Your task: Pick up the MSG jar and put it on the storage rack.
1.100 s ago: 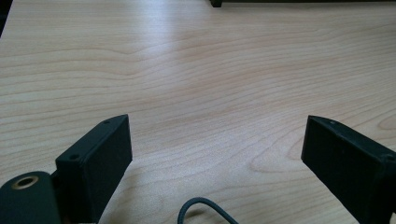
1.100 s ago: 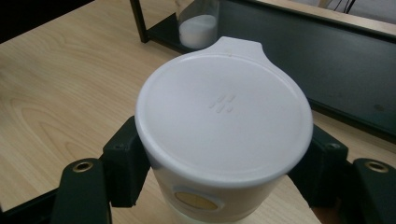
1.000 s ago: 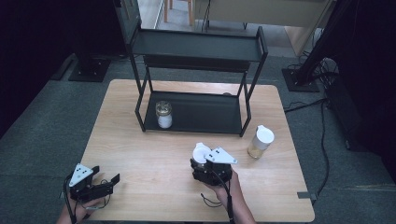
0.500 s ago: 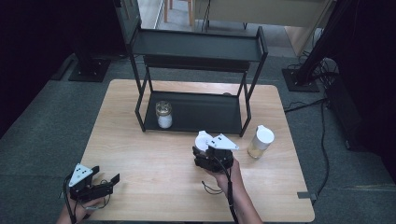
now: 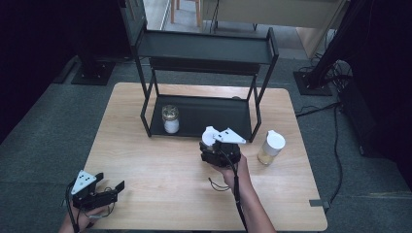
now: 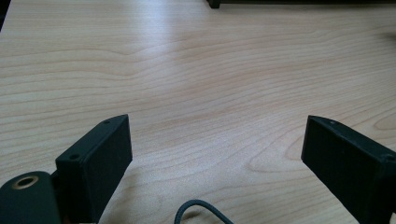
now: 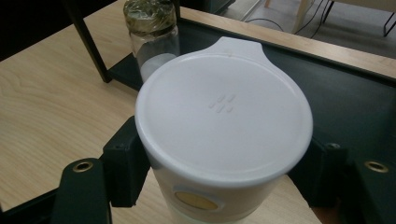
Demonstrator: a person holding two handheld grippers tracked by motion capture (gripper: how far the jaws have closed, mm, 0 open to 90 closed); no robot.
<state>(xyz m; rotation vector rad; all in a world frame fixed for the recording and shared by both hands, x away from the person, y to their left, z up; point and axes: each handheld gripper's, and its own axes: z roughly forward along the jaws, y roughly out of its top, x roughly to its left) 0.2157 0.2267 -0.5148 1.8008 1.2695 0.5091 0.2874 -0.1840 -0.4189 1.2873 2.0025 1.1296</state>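
My right gripper (image 5: 216, 148) hovers just in front of the black rack's lower shelf (image 5: 214, 112), shut on a pale jar with a white tabbed lid (image 7: 224, 112). In the right gripper view the jaws press on both sides of the jar below its lid, and its lid (image 5: 211, 135) shows from above in the high view. A glass jar with a gold lid (image 5: 170, 119) holding white powder stands at the left of that shelf, also close ahead as the glass jar (image 7: 154, 39). My left gripper (image 5: 106, 193) rests open near the table's front left corner, nothing between its fingers (image 6: 100, 154).
A second white-lidded jar (image 5: 270, 147) with yellowish contents stands on the table right of the rack's front right leg (image 5: 255, 116). The rack's upper shelf (image 5: 204, 48) overhangs the lower one. Bare wooden table (image 5: 160, 165) lies between the two grippers.
My right gripper has carried the white-lidded jar away from the person toward the rack's lower shelf, rising slightly. The left gripper has stayed put.
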